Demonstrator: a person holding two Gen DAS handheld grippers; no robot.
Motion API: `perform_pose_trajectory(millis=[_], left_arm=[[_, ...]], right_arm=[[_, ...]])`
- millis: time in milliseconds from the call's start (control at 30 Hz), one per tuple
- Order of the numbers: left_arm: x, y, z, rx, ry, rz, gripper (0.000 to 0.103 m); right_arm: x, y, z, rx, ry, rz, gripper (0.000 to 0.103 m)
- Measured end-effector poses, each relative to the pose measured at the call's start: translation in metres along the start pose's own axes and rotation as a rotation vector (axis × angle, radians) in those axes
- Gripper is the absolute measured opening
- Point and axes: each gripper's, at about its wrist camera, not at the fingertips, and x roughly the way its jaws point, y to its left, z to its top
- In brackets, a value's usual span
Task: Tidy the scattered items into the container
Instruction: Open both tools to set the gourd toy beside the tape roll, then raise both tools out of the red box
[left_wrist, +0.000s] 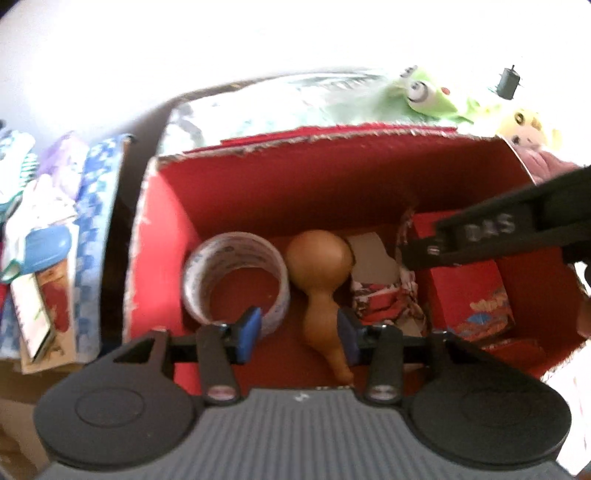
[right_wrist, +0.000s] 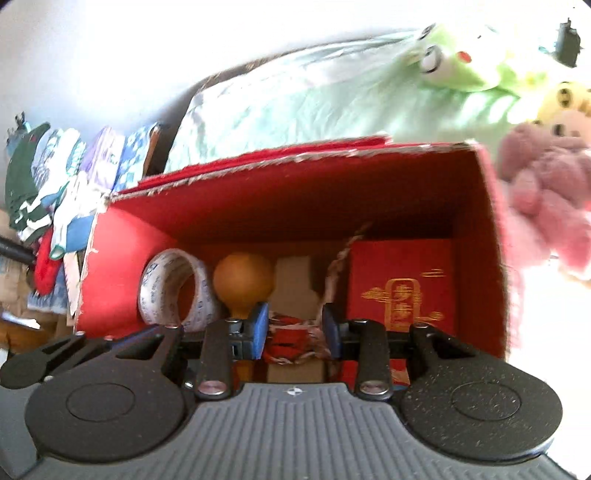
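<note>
A red cardboard box (left_wrist: 258, 184) stands open on a bed. Inside it lie a roll of clear tape (left_wrist: 236, 280), a tan gourd (left_wrist: 321, 280), a red and white patterned bundle (left_wrist: 384, 295) and a red packet (left_wrist: 469, 288). My left gripper (left_wrist: 300, 332) is open above the box, its blue pads either side of the gourd's neck, not touching it. My right gripper (right_wrist: 294, 328) is open over the box (right_wrist: 295, 192), above the bundle (right_wrist: 291, 339), with the tape (right_wrist: 173, 288), gourd (right_wrist: 243, 280) and red packet (right_wrist: 402, 284) beyond. The right gripper's black arm (left_wrist: 509, 229) shows at the right in the left wrist view.
A green frog plush (left_wrist: 424, 92), a yellow plush (left_wrist: 524, 125) and a pink plush (right_wrist: 546, 192) lie on the pale green bedsheet (right_wrist: 295, 107) behind and right of the box. Folded clothes and small boxes (left_wrist: 48, 229) are piled to the left.
</note>
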Motion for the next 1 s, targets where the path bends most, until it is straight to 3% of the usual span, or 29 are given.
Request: perform_pose_trajectory(millis=[67, 267, 433, 767, 1000], left_arm=[[-0.007, -0.005, -0.001, -0.016, -0.022, 0.038, 0.067], [-0.015, -0.01, -0.003, -0.045, -0.046, 0.119, 0.077], [-0.017, -0.01, -0.006, -0.071, -0.046, 0.12, 0.08], [-0.032, -0.011, -0.01, -0.09, -0.1, 0.175, 0.102], [-0.039, -0.007, -0.012, -0.116, -0.114, 0.165, 0.103]], right_arm=[[-0.005, -0.007, -0.003, 0.012, -0.023, -0.029, 0.036], [-0.015, -0.015, -0.025, -0.001, -0.078, -0.097, 0.036], [-0.006, -0.008, -0.032, -0.003, -0.088, -0.124, 0.036], [-0.016, 0.002, -0.045, -0.019, -0.122, -0.147, 0.039], [-0.02, 0.004, -0.049, -0.023, -0.141, -0.171, 0.047]])
